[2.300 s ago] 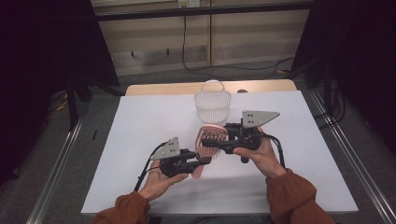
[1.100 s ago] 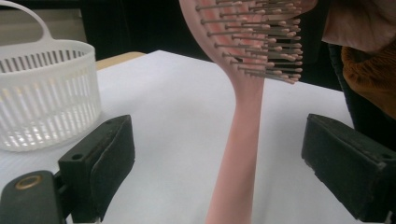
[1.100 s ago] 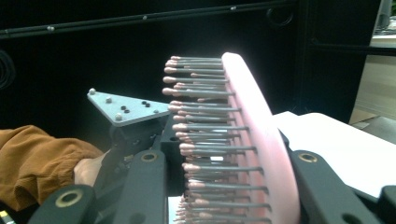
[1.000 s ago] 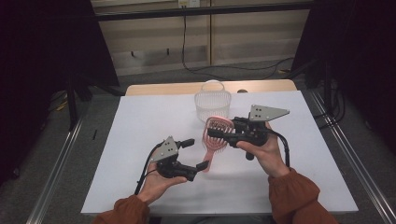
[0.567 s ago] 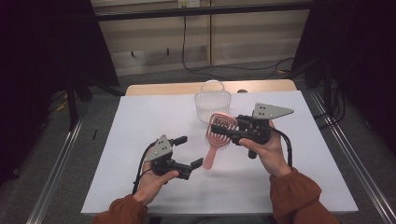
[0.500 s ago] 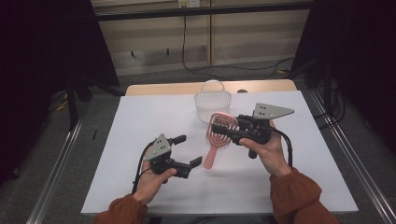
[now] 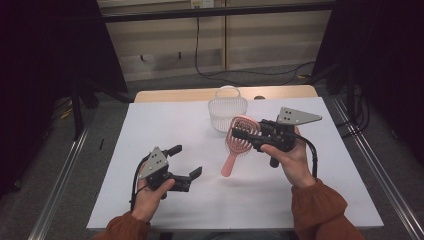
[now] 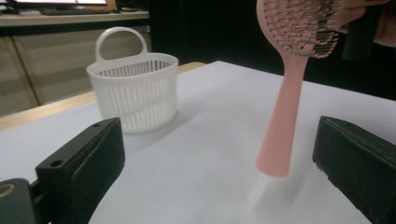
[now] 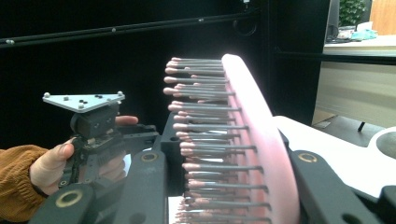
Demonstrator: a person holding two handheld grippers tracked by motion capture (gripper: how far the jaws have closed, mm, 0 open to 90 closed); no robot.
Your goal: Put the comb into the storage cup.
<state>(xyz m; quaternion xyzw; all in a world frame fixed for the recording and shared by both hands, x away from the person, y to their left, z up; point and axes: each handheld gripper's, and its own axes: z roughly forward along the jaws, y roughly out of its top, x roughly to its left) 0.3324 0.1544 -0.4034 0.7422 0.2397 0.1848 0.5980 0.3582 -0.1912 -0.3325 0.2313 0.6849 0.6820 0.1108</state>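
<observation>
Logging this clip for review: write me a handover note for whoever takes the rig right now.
Right gripper: shut on the pink hairbrush, gripping its head, handle hanging down above the table.
Left gripper: open, nothing between the jaws, which have just been opening; it sits apart from the brush handle.
White basket: upright at the far side of the table, just behind the brush.
Done: brush lifted in one gripper.
Left: probably placing it in the basket.

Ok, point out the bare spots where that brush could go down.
Bare white table lies left of the basket and along the near edge between both hands. It is crowded mid-table: hairbrush in the right gripper, open left gripper nearby.
</observation>
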